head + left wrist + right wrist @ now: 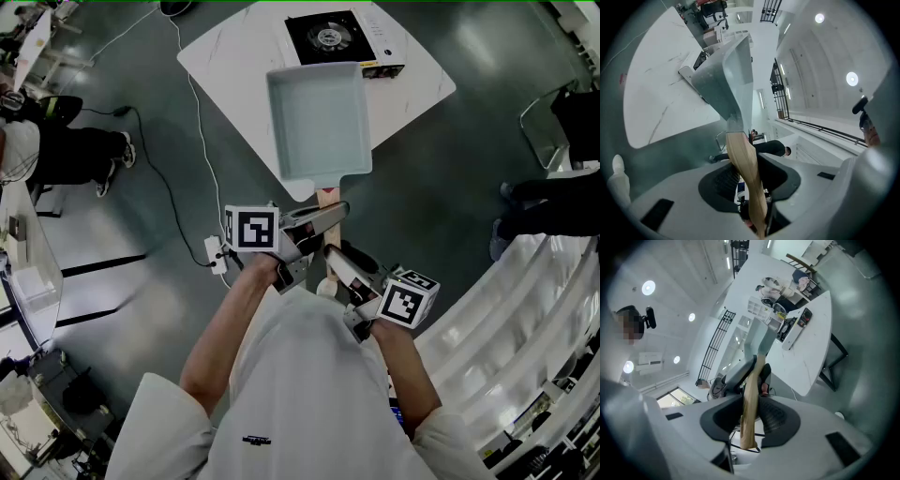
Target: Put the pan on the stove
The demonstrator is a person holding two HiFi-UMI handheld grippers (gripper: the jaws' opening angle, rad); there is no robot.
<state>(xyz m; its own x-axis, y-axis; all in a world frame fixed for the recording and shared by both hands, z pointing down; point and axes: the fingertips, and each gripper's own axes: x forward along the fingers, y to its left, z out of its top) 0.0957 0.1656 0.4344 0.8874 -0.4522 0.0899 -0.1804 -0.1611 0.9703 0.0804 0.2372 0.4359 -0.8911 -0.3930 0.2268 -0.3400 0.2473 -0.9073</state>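
A square pale-grey pan (319, 122) with a wooden handle (326, 197) hangs in the air over the near corner of the white table (234, 56). The black single-burner stove (330, 37) stands on the table just beyond the pan's far rim. My left gripper (323, 217) is shut on the handle close to the pan, and my right gripper (333, 258) is shut on the handle's end, nearer my body. In the left gripper view the handle (745, 173) runs up between the jaws to the tilted pan (726, 75). The right gripper view shows the handle (751, 404), the pan (759, 341) and the stove (790, 329) behind it.
A white cable runs over the grey floor to a power strip (216, 255) left of my hands. A person's legs (66, 150) are at the left and another person (553, 202) stands at the right. A white curved structure (525, 319) fills the lower right.
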